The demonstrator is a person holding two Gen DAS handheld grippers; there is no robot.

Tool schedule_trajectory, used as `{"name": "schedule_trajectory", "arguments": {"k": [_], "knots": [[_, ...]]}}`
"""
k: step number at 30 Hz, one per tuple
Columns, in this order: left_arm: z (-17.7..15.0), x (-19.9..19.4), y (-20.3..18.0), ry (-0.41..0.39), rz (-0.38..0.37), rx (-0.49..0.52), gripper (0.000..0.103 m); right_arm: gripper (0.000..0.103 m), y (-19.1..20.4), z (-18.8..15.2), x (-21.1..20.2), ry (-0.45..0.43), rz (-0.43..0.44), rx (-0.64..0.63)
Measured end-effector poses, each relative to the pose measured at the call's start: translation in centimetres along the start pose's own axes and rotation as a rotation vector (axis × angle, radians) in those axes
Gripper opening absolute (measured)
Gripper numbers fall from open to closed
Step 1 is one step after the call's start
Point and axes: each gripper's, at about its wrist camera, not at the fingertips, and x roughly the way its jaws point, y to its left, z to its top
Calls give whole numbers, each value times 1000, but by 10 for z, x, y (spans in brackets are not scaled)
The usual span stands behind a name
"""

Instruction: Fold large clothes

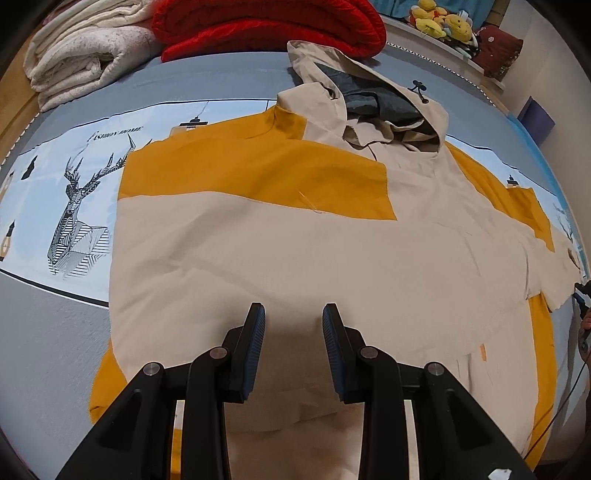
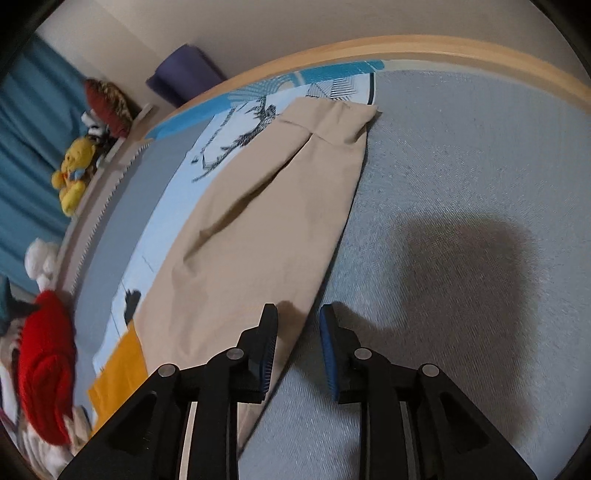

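A large beige and mustard hooded jacket lies flat on the bed, hood at the far end; its left sleeve is folded across the chest. My left gripper is open and empty, hovering over the jacket's lower body. In the right wrist view the jacket's other beige sleeve stretches out flat towards its cuff. My right gripper is open and empty, straddling the sleeve's near edge just above it.
The bed sheet is grey with a blue deer-print band. A red blanket and a white blanket are stacked at the head. Plush toys sit on a ledge. The wooden bed frame borders the far side.
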Motion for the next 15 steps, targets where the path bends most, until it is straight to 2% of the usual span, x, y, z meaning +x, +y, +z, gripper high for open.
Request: {"name": "schedule_trajectory", "arguments": {"k": [15], "knots": [[6, 8, 3, 5, 6, -25, 29, 25, 5, 22, 16, -48, 4, 27]]}}
